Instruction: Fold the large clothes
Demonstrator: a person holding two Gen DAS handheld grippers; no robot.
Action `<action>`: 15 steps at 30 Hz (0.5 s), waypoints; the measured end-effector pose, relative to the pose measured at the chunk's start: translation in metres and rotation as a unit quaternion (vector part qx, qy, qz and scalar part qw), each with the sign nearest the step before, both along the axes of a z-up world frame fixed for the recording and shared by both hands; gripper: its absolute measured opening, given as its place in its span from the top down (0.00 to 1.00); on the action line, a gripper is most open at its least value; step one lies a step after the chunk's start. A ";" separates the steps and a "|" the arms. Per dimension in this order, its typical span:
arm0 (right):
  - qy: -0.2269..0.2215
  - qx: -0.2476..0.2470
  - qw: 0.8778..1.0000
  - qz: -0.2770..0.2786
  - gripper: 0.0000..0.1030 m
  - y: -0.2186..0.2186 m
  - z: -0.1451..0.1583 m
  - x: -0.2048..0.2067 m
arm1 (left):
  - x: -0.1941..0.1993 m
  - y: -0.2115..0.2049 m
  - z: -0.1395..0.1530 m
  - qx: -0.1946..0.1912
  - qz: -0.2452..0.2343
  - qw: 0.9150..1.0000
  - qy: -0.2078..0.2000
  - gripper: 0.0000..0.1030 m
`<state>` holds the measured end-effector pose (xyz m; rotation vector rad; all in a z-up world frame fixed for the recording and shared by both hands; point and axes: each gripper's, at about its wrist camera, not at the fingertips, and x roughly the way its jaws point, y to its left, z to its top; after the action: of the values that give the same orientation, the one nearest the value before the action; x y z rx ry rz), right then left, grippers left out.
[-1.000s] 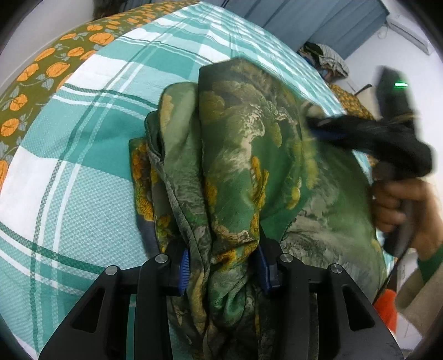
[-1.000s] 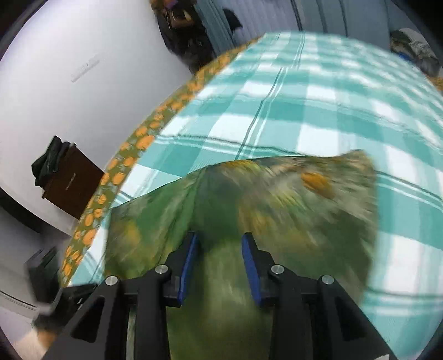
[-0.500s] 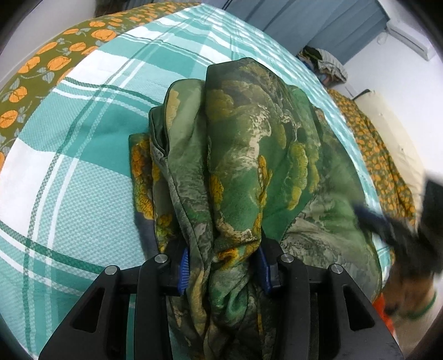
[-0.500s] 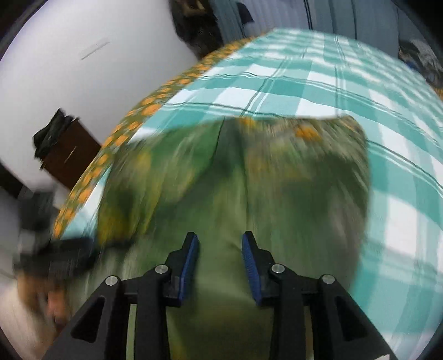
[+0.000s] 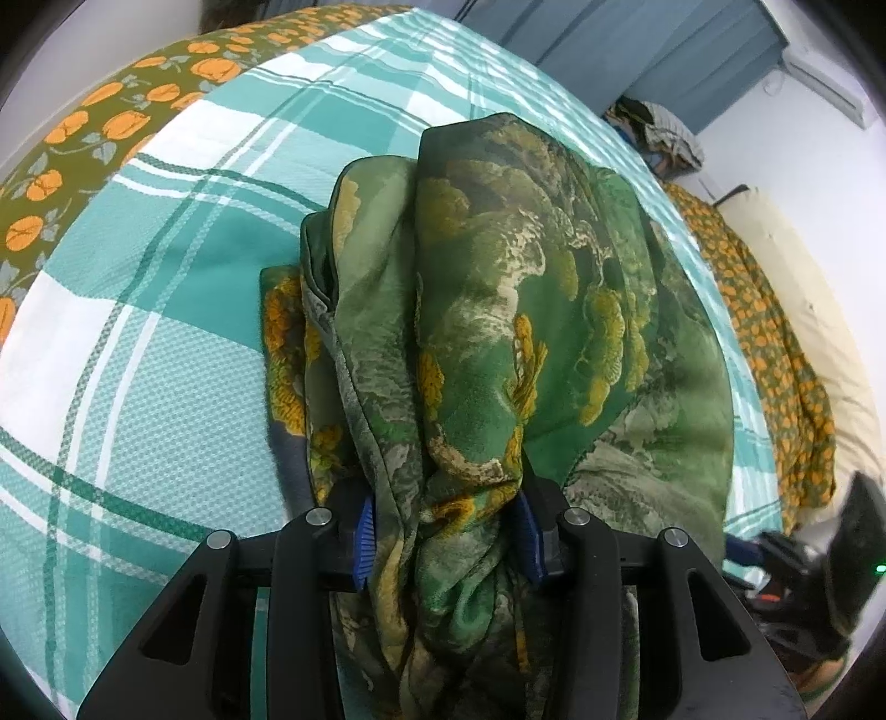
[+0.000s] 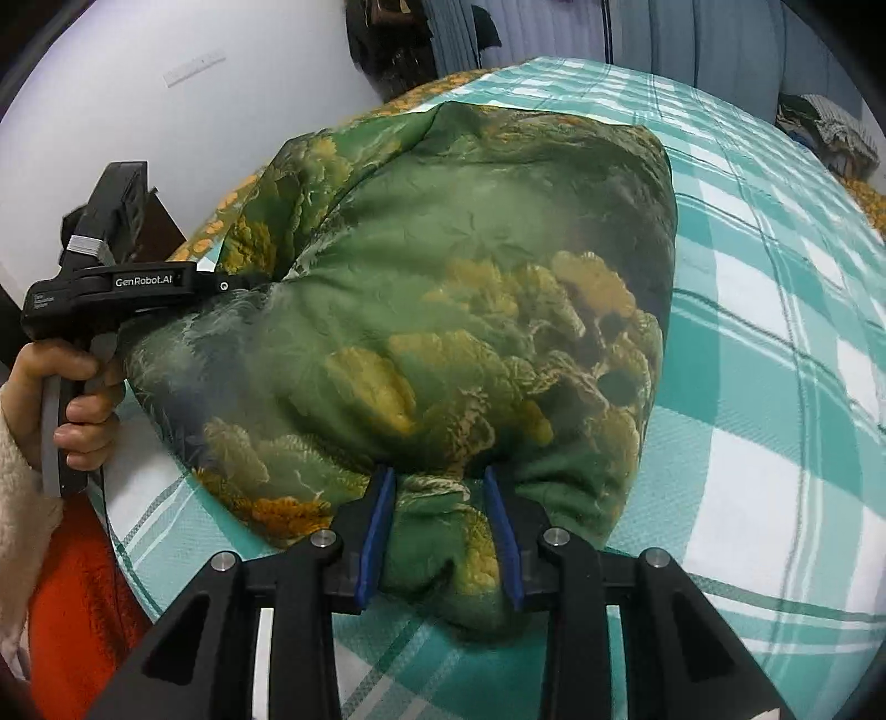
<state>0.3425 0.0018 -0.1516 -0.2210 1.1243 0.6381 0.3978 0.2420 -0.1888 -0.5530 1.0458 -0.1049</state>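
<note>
A large green garment with yellow floral print (image 5: 498,310) lies bunched on a teal and white plaid bed cover (image 5: 138,343). My left gripper (image 5: 447,534) is shut on a thick bunch of its near edge. In the right wrist view the same garment (image 6: 443,310) spreads ahead, and my right gripper (image 6: 440,531) is shut on a fold of its near edge. The left gripper's black body (image 6: 111,288), held in a hand, shows at the garment's left side. The right gripper's body (image 5: 819,565) shows blurred at the lower right of the left wrist view.
An orange-flowered border (image 5: 111,127) runs along the bed's left edge and another flowered cloth (image 5: 775,343) along its right. Blue curtains (image 5: 637,44) and a pile of clothes (image 5: 659,133) stand behind the bed. A white wall (image 6: 166,111) is at left.
My right gripper moved from over the garment's top down to its near right edge and closed on a fold. My left gripper has kept its hold and barely moved.
</note>
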 end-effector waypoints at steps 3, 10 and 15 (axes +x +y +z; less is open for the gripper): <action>-0.057 -0.012 0.998 0.011 0.66 0.012 0.043 -0.007 | 0.002 0.000 0.006 -0.005 0.006 1.000 0.006 0.55; 0.020 0.056 0.995 0.074 0.66 0.090 0.030 0.022 | -0.007 0.020 0.039 -0.026 0.027 0.999 0.013 0.22; 0.046 0.058 0.996 0.057 0.67 0.093 -0.004 0.032 | -0.030 0.072 0.034 -0.078 0.072 0.994 -0.011 0.14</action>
<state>0.3749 0.0949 -0.1557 -0.1572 1.1639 0.8194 0.3678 0.3137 -0.1548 -0.7664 0.9771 -0.0658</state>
